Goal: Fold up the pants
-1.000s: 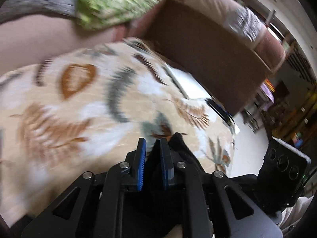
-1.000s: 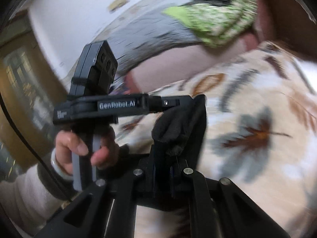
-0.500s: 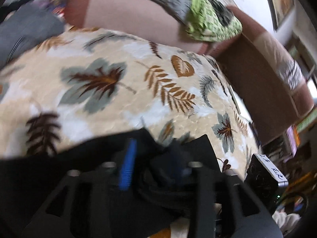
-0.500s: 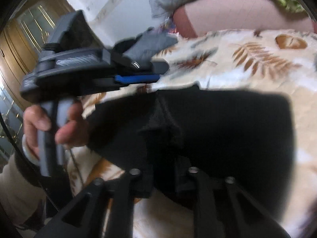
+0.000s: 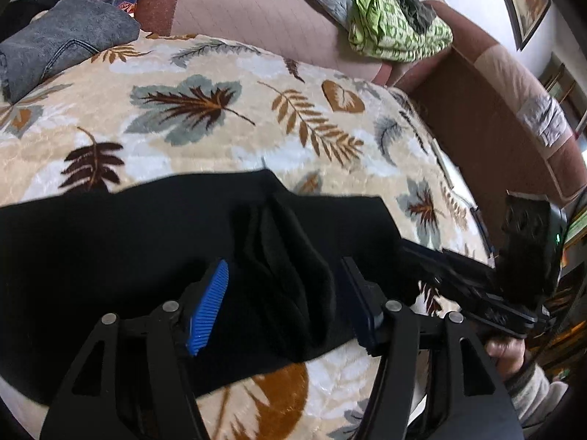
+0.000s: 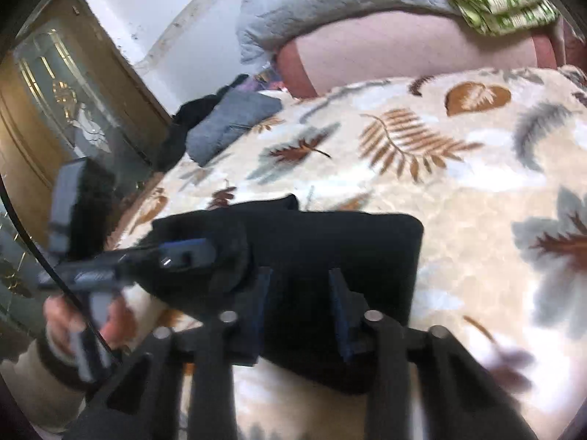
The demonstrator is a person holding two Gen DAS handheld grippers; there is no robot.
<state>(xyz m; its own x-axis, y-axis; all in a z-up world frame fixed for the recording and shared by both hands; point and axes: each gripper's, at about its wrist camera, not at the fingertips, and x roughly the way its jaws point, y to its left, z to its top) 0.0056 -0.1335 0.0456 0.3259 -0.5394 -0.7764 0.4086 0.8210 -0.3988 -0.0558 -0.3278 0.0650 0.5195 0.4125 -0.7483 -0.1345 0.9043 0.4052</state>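
The black pants (image 5: 110, 256) lie in a flat folded slab on the leaf-patterned blanket (image 5: 220, 139). My left gripper (image 5: 284, 302) hovers over their near edge, jaws opening. A raised ridge of black cloth stands between the blue pads (image 5: 207, 308) without being pressed. In the right wrist view the same pants (image 6: 348, 249) lie under my right gripper (image 6: 301, 306). Its jaws are also opening, with the cloth below and between them but not pinched. The left gripper (image 6: 176, 253), blurred, sits at the pants' left end with a hand below it.
Folded grey jeans (image 5: 62, 44) and a dark garment lie at the blanket's far left corner. A green patterned cloth (image 5: 396, 29) and a grey quilt (image 6: 330, 3) hang over the pink sofa back (image 5: 256, 18). A brown armrest (image 5: 495, 117) bounds the right, a glazed wooden door (image 6: 55, 84) the left.
Both grippers were shut on bunched black cloth and held it up. Now their jaws have spread, and the pants have come down and lie spread on the blanket.
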